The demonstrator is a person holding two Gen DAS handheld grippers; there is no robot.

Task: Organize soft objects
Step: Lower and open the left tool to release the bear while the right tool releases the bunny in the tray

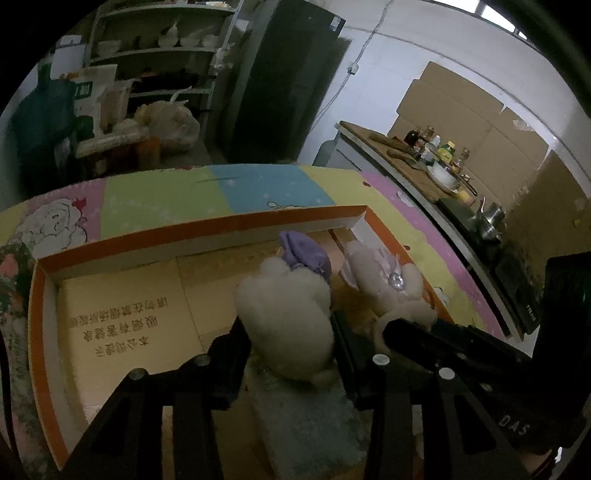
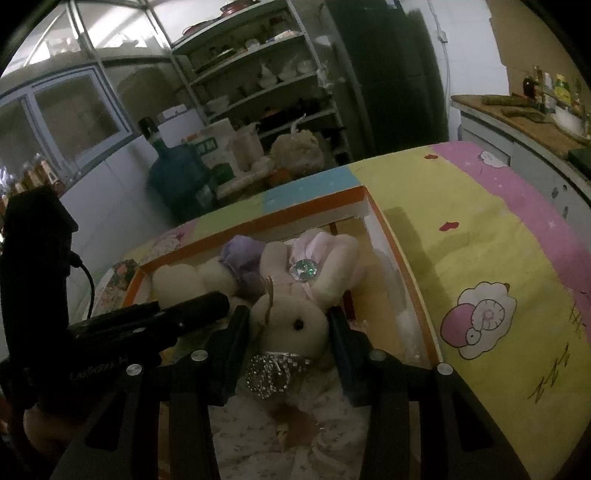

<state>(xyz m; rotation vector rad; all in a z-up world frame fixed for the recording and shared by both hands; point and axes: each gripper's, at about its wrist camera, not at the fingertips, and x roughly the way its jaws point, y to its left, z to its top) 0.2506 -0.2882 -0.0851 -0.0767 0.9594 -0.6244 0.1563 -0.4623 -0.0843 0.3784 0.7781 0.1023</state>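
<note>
Dim storeroom, metal shelving [image 2: 266, 74], black fridge [image 2: 388, 74]

Both views dim & grainy w/ a grey-blue cast; brightest light comes from the window [image 1: 496, 16] at top right of left-wrist view, washing out the white wall [image 1: 406, 55]. Heavy fisheye bend w/ black vignette at corners, so the shelf rack [image 2: 258, 74] leans. Near gripper bodies are dark silhouettes, slightly soft; the gem [image 2: 304, 272] on the plush glints.
</note>
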